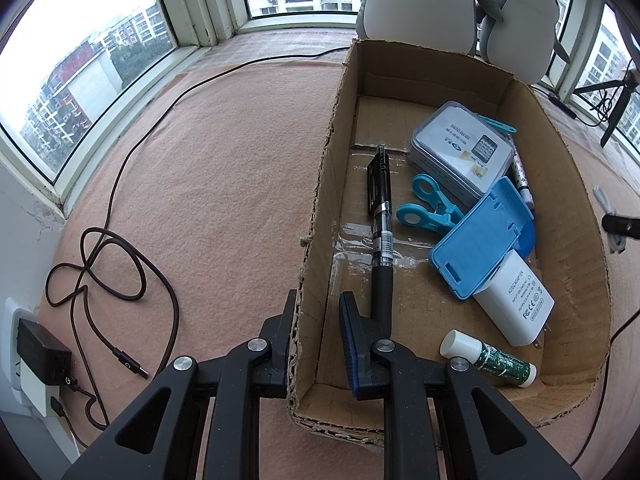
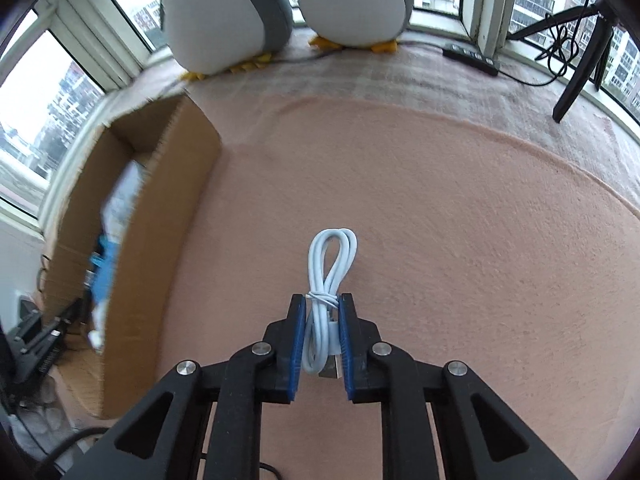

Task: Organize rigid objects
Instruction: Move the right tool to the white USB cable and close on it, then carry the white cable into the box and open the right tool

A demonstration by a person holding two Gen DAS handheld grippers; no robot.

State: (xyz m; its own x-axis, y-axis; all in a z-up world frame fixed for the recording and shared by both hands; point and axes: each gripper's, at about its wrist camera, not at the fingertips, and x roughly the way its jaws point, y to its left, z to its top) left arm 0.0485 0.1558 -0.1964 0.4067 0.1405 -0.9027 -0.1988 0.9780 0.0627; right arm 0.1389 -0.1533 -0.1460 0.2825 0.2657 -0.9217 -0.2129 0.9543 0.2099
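Remaining outside the box [image 1: 400, 64]: one white cable [image 2: 330, 280], clamped by the right gripper [image 2: 322, 320] over the mat's [image 2: 460, 220] middle. Box wall is pinched by the left gripper [image 1: 316, 320]; pen [image 1: 380, 216], charger [image 1: 516, 304] already boxed.

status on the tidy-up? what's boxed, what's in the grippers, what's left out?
Done: the cardboard box already holds a black pen, tin case, blue clips, blue stand, white adapter and glue stick.
In hand: the right gripper is shut on the bundled white cable; the left gripper clamps the box wall.
Left: getting that cable into the box. A brown cable lies outside.
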